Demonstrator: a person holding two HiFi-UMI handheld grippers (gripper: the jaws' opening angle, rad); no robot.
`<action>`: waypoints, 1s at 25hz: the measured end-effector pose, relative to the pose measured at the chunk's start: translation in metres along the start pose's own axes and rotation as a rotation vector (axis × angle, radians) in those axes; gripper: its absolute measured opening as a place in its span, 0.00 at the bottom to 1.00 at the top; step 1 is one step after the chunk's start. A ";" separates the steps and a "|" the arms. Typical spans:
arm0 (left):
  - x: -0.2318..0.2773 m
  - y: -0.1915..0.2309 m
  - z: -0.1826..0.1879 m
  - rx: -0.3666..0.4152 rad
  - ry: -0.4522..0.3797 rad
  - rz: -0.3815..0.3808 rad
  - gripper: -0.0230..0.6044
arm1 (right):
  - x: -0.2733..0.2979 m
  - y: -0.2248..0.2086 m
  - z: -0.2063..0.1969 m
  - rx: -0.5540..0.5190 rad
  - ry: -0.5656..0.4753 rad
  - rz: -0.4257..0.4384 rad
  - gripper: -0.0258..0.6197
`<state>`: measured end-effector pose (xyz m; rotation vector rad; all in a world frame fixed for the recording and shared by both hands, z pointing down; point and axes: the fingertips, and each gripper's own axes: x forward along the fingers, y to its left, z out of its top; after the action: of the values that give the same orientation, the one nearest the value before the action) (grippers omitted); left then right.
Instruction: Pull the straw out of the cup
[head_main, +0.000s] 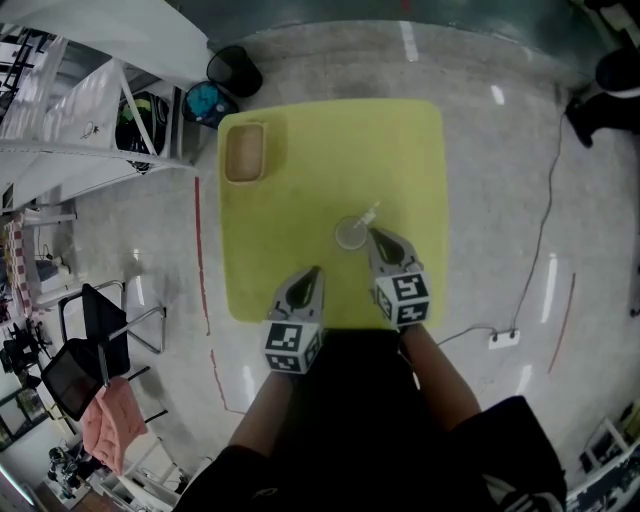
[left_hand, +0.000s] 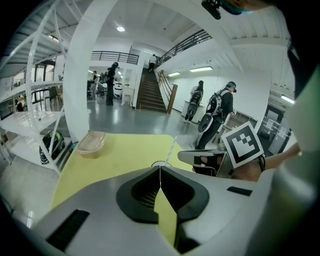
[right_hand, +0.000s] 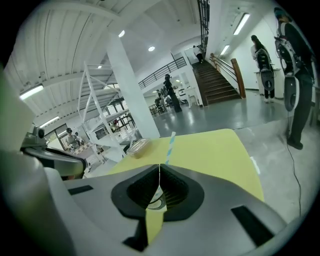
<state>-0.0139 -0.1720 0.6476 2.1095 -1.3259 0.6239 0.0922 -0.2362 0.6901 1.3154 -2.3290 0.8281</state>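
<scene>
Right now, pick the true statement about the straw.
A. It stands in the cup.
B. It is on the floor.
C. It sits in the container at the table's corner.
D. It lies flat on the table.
A: the straw leans out of the cup, which stands near the middle of the yellow table.

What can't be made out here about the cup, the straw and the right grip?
1. Whether the right gripper touches the straw: in the right gripper view its shut fingers cover the straw's base.
2. Cup contents: too small in the head view, and both gripper views show only slivers past the fingers.
3. Straw's lower end: hidden inside the cup in all views.
4. Container contents: too small and blurred.
</scene>
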 end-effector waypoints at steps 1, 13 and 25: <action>0.000 0.001 -0.001 0.000 0.001 0.002 0.11 | 0.001 0.000 0.000 0.017 -0.005 0.005 0.07; -0.001 0.008 -0.011 -0.005 0.020 0.010 0.11 | 0.022 0.000 -0.010 0.187 -0.022 0.041 0.11; -0.005 0.010 -0.015 -0.017 0.013 0.018 0.11 | 0.035 -0.003 -0.014 0.200 -0.008 0.013 0.22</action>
<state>-0.0266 -0.1626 0.6574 2.0788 -1.3395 0.6304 0.0772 -0.2515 0.7208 1.3849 -2.3119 1.0854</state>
